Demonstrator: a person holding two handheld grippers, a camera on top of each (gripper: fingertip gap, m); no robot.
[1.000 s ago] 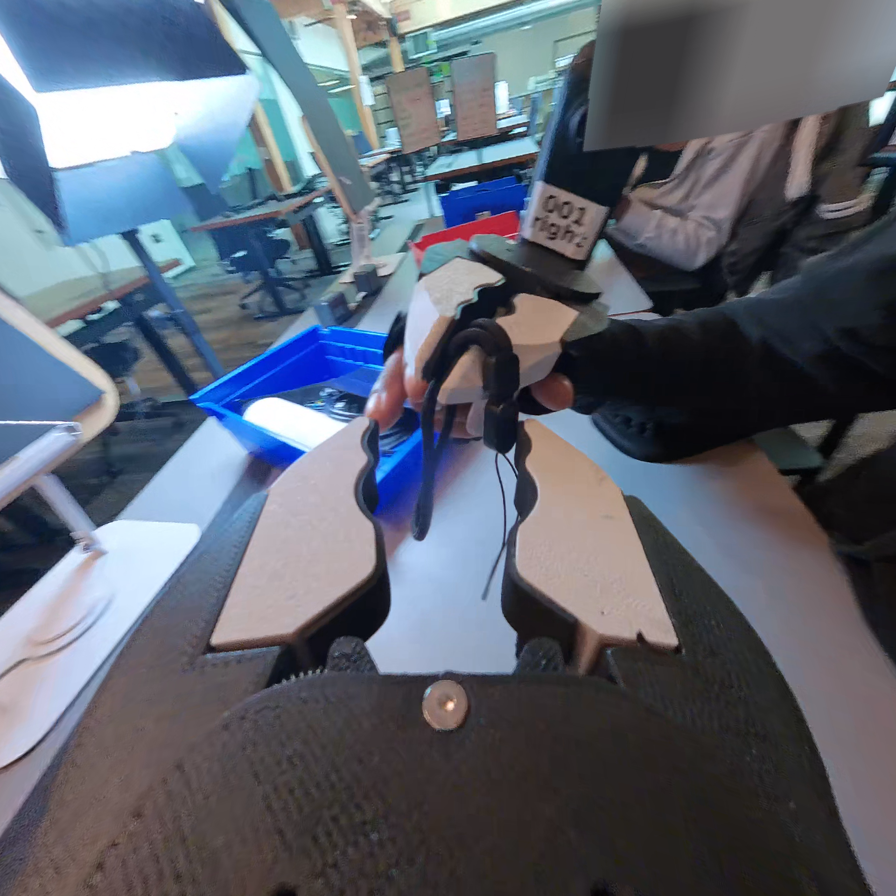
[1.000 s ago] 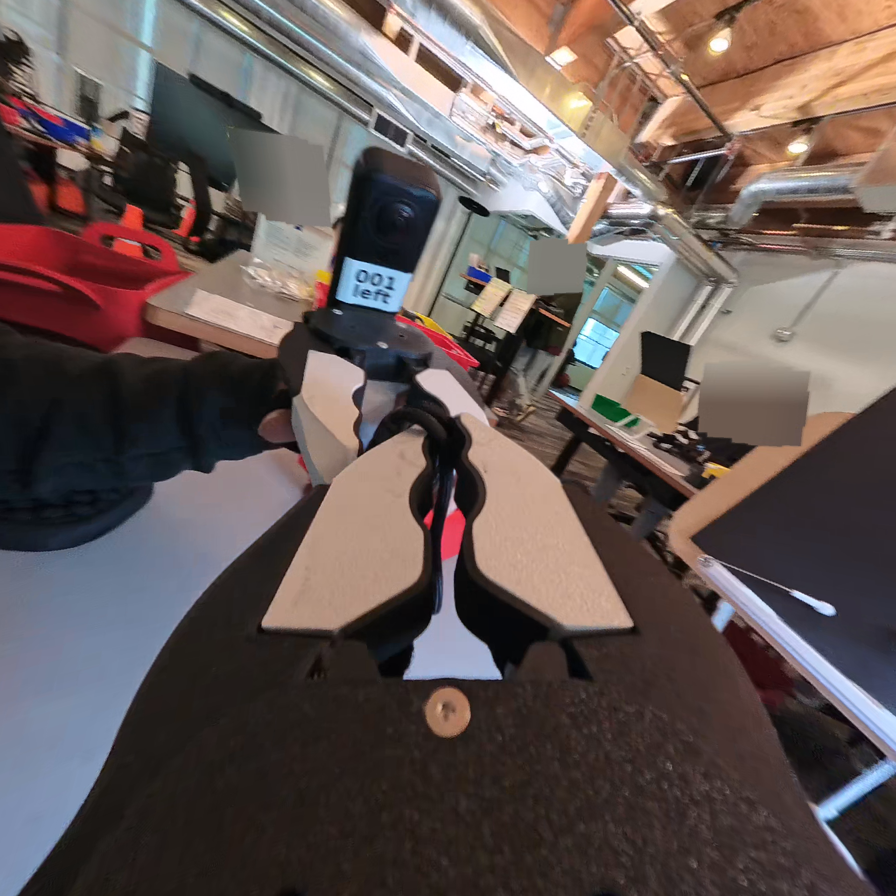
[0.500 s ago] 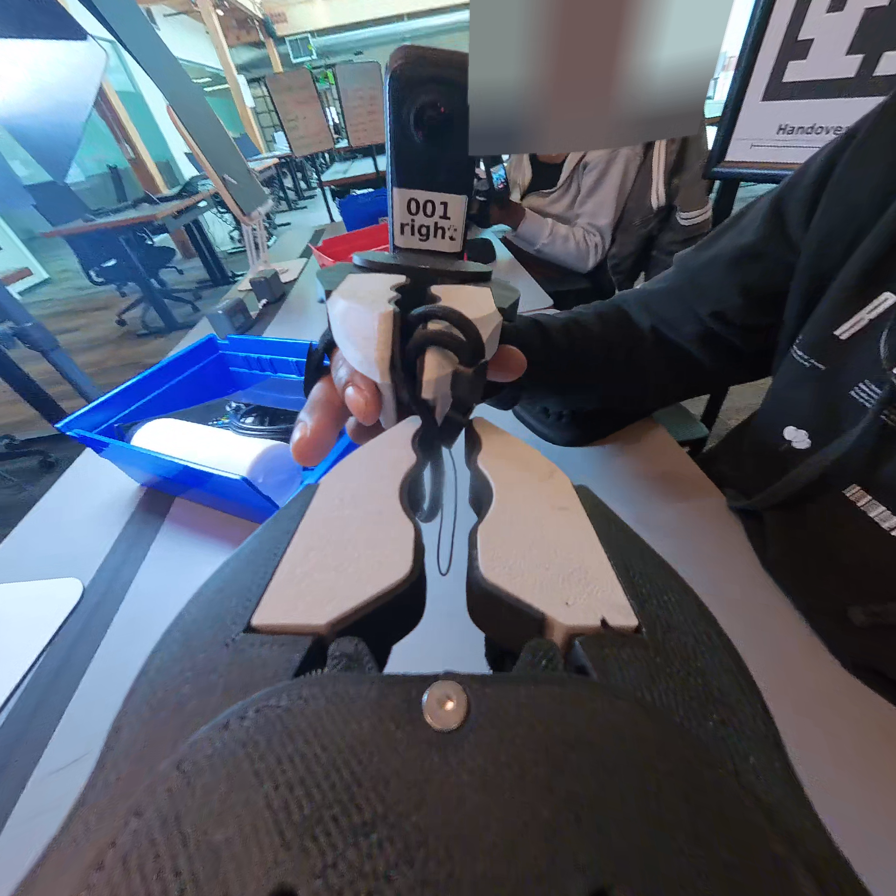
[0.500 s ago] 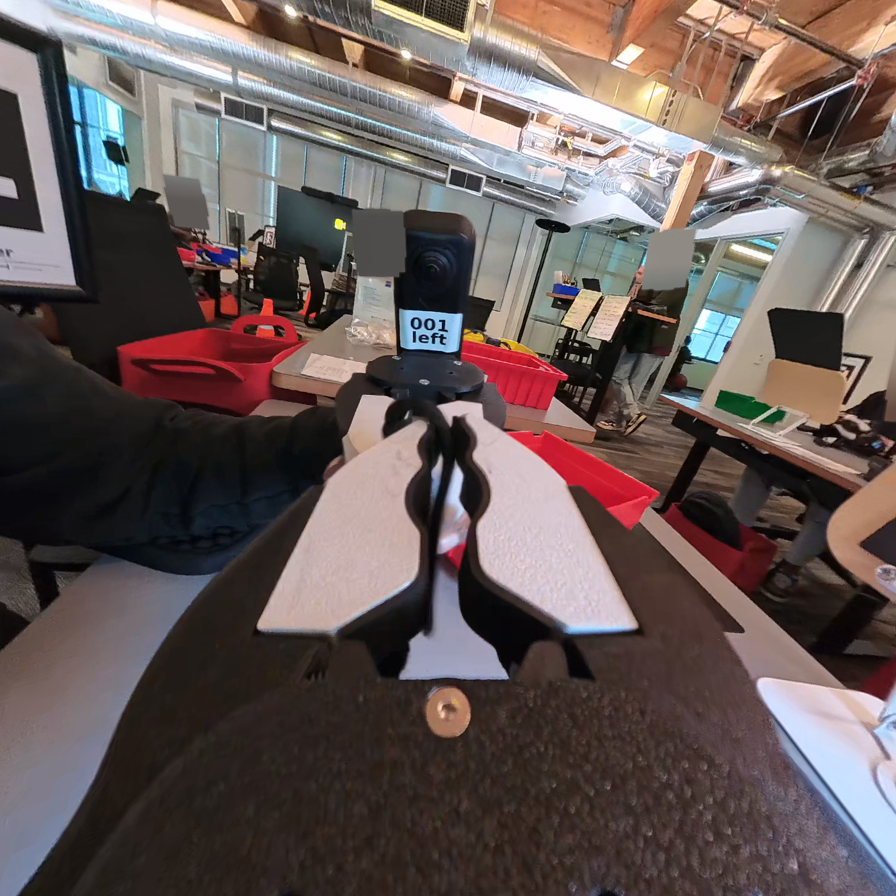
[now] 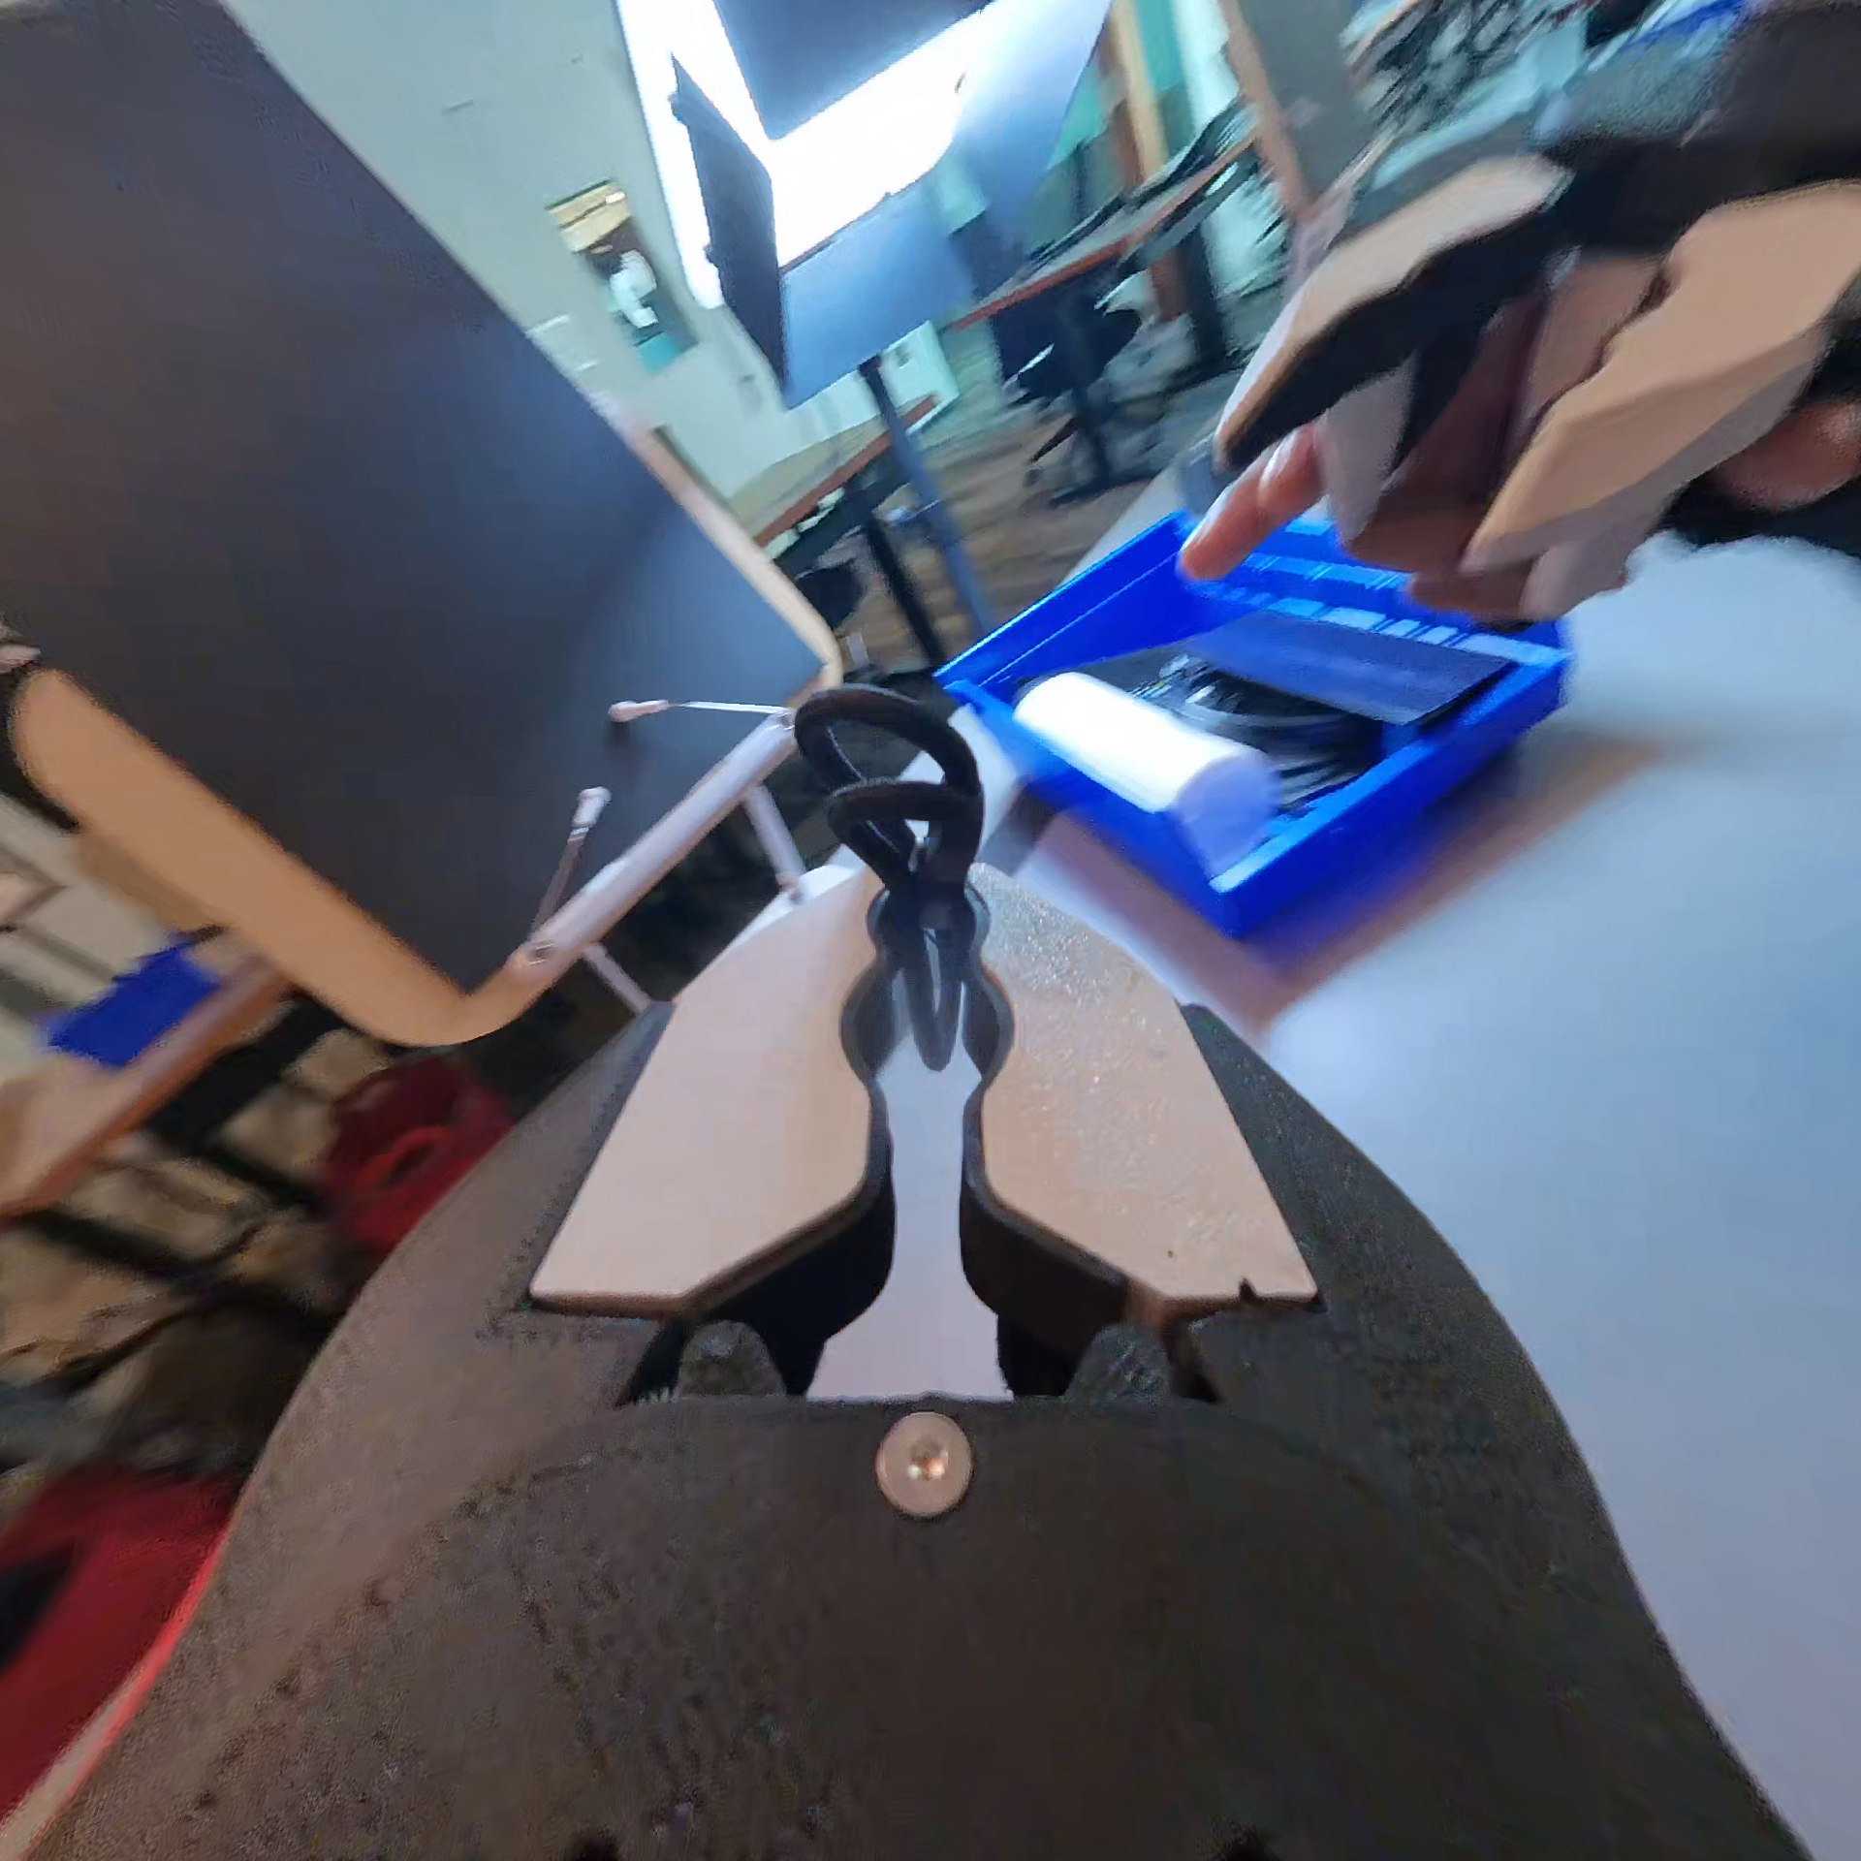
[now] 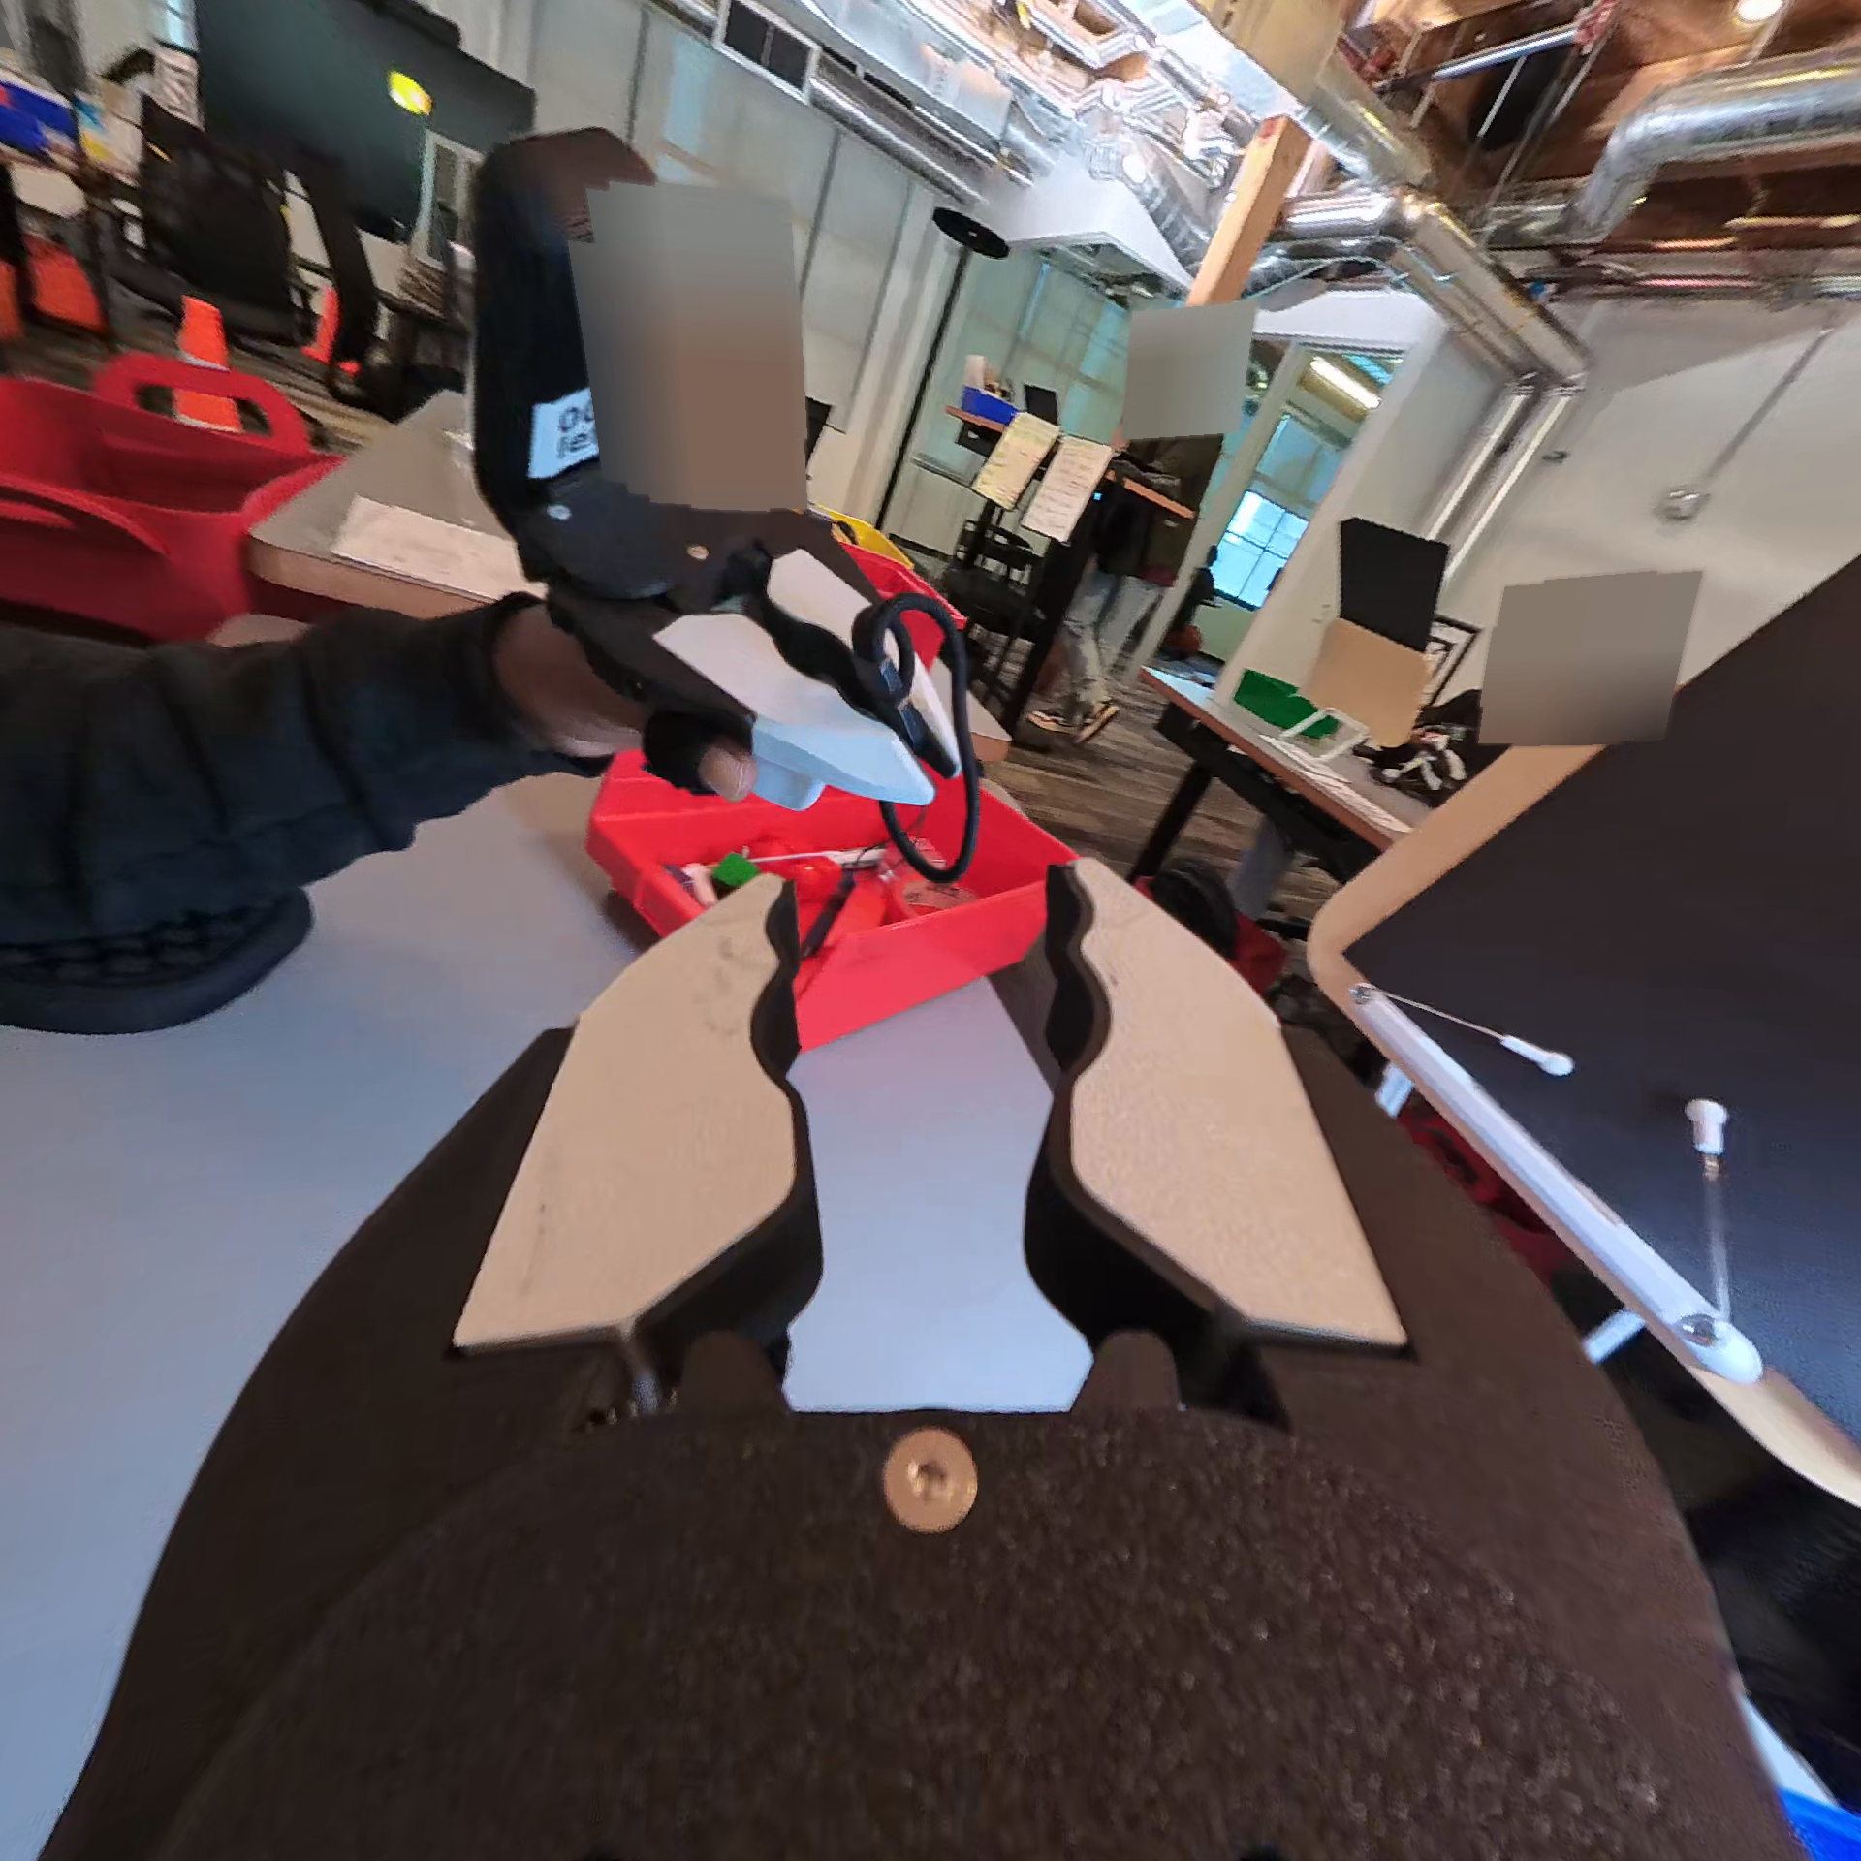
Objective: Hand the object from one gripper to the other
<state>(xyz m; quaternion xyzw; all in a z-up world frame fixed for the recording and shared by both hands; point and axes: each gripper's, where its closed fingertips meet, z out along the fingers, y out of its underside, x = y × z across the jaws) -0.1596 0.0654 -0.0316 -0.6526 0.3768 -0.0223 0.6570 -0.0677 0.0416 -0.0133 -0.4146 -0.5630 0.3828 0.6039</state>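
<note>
The left gripper (image 5: 921,911) has its jaws closed on a black looped elastic cord (image 5: 899,796), whose loops stand up beyond the tips, above the edge of the grey bench (image 5: 1511,1057). To its right a blue plastic tray (image 5: 1299,886) holds a white roll (image 5: 1138,750). The right gripper (image 6: 916,906) is clear of the cord, its jaws spread open and empty over a red plastic bin (image 6: 906,952) on the bench.
</note>
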